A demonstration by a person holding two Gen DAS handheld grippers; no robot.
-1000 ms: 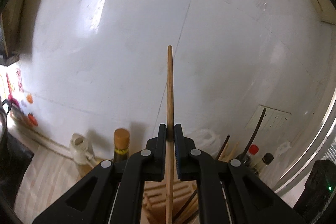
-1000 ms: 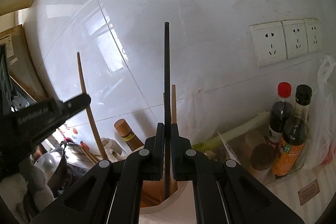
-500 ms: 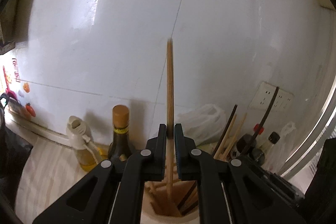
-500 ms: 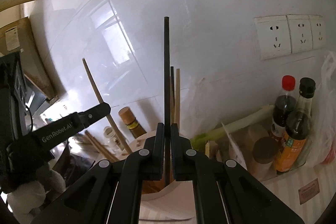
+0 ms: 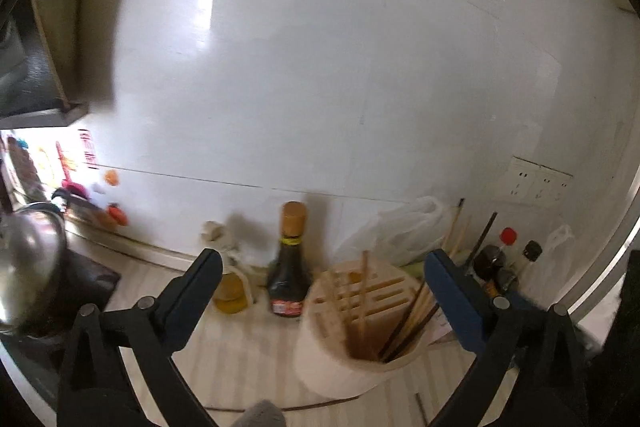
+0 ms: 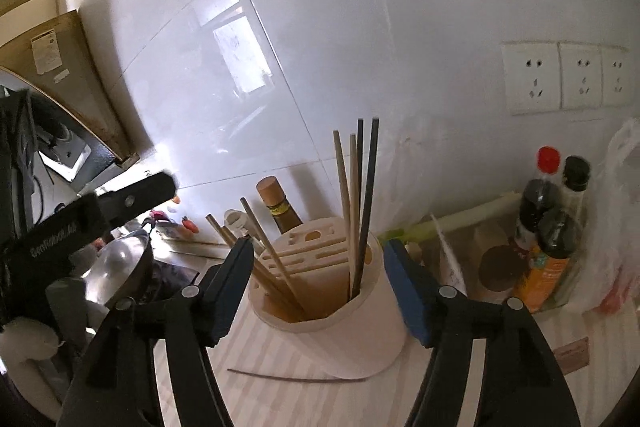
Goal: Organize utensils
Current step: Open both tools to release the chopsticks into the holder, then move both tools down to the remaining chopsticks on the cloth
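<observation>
A cream utensil holder with a slotted top stands on the counter and holds several wooden and dark chopsticks. In the left wrist view the holder sits between my left gripper's jaws, with chopsticks standing in it. My left gripper is open and empty above the holder. My right gripper is open and empty, its jaws either side of the holder. The left gripper's arm shows at the left of the right wrist view.
A dark sauce bottle and an oil jug stand behind the holder. Two sauce bottles, a leek and a plastic bag stand at the right. A steel pot sits at the left. Wall sockets are on the tiled wall.
Both grippers have opened and let go of their chopsticks, which now stand in the holder. Both have drawn back from it.
</observation>
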